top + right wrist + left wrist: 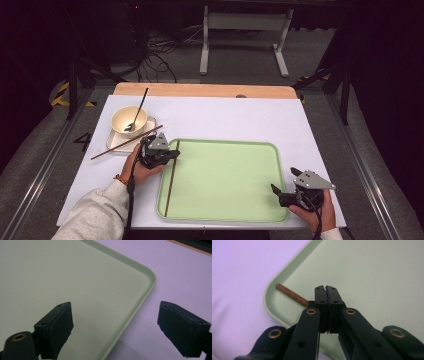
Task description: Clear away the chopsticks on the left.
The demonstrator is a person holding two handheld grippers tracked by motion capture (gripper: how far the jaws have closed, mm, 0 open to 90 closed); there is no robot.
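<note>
A brown chopstick (169, 190) lies lengthwise inside the left edge of the light green tray (225, 175). My left gripper (174, 154) hovers over the stick's far end with its jaws pressed together. In the left gripper view the chopstick (292, 294) runs from the tray's corner (268, 290) under the shut left gripper (326, 288), and nothing shows between the pads. My right gripper (284, 181) stands open at the tray's near right corner. In its own view the right gripper (115, 330) straddles the tray's rim (147, 287), one jaw over the tray and one over the white table cover.
At the back left a cream bowl (129, 120) with a dark spoon (138, 107) sits on a square plate (116, 140). A second chopstick (107, 151) leans across that plate toward the left gripper. The table's wooden far edge (200, 90) borders a dark floor with cables.
</note>
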